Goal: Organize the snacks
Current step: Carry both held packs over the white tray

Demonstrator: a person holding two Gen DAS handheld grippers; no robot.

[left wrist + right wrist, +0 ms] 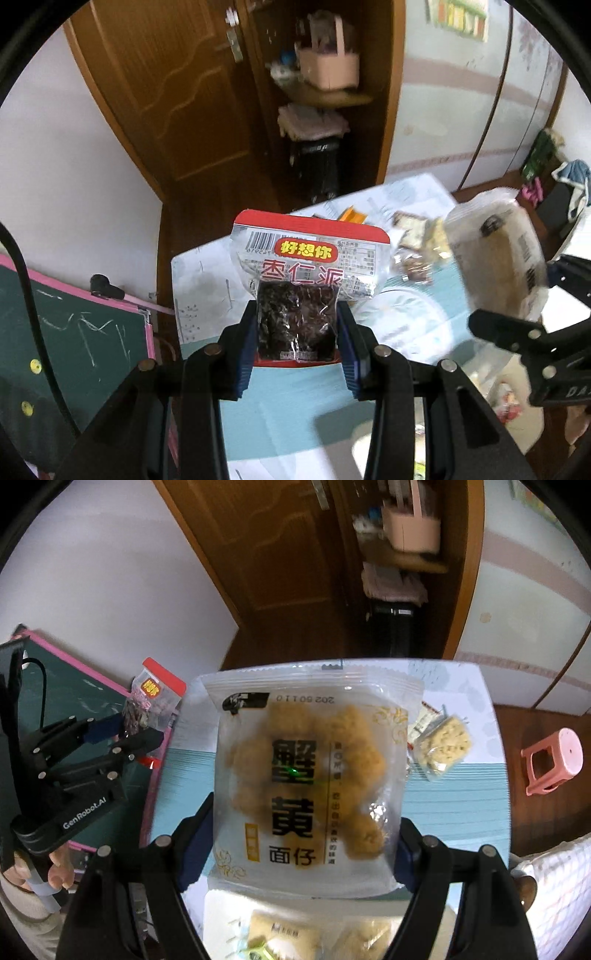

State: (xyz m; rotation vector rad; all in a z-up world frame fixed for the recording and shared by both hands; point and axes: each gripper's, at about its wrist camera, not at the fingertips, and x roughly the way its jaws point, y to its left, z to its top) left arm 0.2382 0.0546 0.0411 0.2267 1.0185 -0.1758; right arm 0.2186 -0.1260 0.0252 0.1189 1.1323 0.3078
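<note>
Closest to us, the left hand-held gripper clamps a small red-and-silver date snack packet between its blue-padded fingers. We see the packet standing upright, long axis running away from us along the fingers, its red top edge farthest off. Its lower half is a clear window over dark, wrinkled reddish-brown pieces; above that sits shiny crinkled foil with a barcode and red and yellow Chinese lettering. It is held in the air above the counter, which wears a pale teal and white printed cover.

In the right wrist view, the right hand-held gripper is closed on a crab-roe noodle snack bag, gripping its side edges near the bottom. This bag is wider and nearly square, flat toward us, its serrated sealed top pointing away. We read its large black characters upright, though the date print along the top is upside down. The film is frosted and translucent, with lumpy golden-brown pieces showing through and gold scrollwork at the corners. It too hangs above the counter.

On the counter beyond lies a small clear packet of pale noodle block. A pink plastic stool stands on the wooden floor at the right.
</note>
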